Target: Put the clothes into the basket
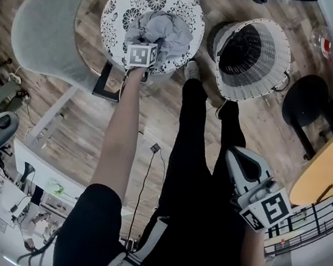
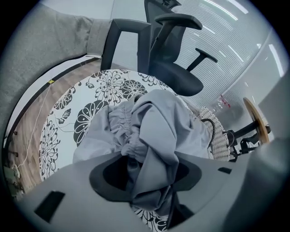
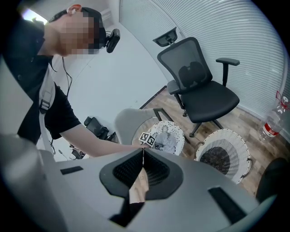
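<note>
A person in a black T-shirt and black trousers stands on a wood-plank floor, seen from above, with a handheld gripper in each hand. The bare left arm reaches forward and down to a round white seat printed with black flowers [image 1: 120,9]. A crumpled light grey garment [image 1: 165,32] with a gathered elastic band lies on that seat, near its middle. The left gripper [image 2: 152,177] points steeply down into the garment. Its jaws are clamped on a bunched fold of the grey cloth, which fills the space between them. The rest of the garment rests on the flowered surface.

Just to the right of the seat stands a white wicker basket [image 1: 277,56] with a dark inside and a handle on its side. It sits near the person's feet. None of the garment is in it.

The right gripper [image 3: 143,158] is held low by the person's right side, well apart from the seat and basket. Its jaws are together, with nothing between them.

Around this are a curved grey chair back [image 1: 46,22] beside the seat, a black office chair [image 3: 204,90], a clear plastic bottle [image 3: 273,123] on the floor, and the edge of a round wooden table [image 1: 330,164].
</note>
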The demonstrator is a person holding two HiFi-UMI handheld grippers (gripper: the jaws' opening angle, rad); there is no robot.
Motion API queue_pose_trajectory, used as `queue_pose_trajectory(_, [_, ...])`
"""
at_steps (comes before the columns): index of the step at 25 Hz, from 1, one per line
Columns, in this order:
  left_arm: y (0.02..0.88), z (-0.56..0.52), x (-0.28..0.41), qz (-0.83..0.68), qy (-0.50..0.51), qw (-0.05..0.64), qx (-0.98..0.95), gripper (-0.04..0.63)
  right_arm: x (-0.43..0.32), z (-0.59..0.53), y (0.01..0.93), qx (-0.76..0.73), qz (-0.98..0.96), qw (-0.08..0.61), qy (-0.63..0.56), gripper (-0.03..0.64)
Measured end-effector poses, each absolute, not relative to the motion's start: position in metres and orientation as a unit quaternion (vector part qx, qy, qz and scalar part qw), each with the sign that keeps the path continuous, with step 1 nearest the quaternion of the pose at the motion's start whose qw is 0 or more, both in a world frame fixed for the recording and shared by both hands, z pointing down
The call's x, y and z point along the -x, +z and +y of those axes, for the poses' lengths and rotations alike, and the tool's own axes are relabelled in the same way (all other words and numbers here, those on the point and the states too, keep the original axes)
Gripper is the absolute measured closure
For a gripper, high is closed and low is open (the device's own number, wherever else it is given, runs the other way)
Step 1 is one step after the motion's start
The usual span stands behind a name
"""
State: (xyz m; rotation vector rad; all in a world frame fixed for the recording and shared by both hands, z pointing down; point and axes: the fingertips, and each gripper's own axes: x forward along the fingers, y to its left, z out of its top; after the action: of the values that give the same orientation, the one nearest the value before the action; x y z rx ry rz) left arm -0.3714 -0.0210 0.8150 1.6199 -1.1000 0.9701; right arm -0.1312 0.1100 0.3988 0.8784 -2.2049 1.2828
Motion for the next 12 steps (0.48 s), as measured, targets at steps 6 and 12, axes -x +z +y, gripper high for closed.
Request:
queue_pose_trajectory(6, [0.809,-0.02,0.36,-0.439,0.416,0.436,-0.666,0.492,0.132,0.11,0.398,-0.32,-0.8,0.219,0.458,0.6])
queue_pose_trajectory(12, [0.802,-0.021,0.359,-0.446,0.413,0.425,-0.671,0.501,0.133,0.11,0.394,-0.319,-0.802,0.217,0.456,0.6])
